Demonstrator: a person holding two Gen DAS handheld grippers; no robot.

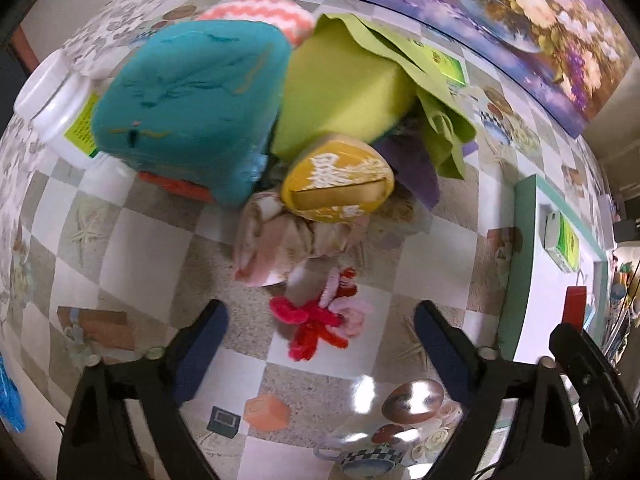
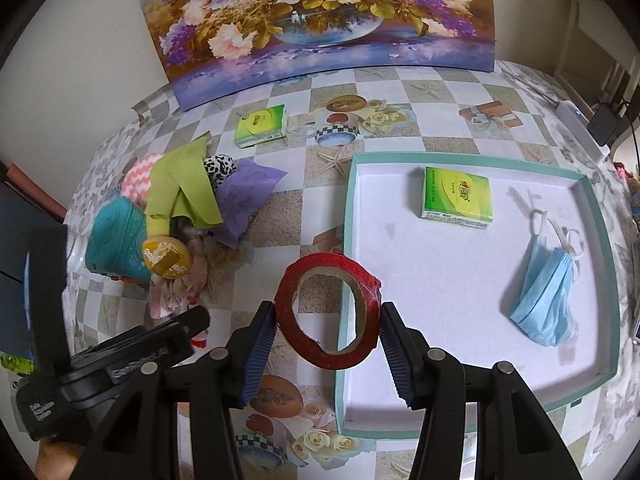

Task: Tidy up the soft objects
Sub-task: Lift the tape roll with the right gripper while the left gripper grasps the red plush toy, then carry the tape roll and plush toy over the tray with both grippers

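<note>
The table (image 2: 400, 92) has a checkered cloth. On it sits a big white tray (image 2: 460, 280) with a tissue pack (image 2: 456, 198) and a blue face mask (image 2: 546, 284) inside. A pile of soft things (image 1: 248, 120) lies to its left. The right gripper (image 2: 328, 320) squeezes a red tape roll (image 2: 332, 316) above the tray's edge. The left gripper (image 1: 320, 332) is wide open and holds nothing, above a red and pink fuzzy toy (image 1: 320, 320).

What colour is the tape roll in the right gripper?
Red, on a brown cardboard core; the tape roll shows best in the right wrist view.
</note>
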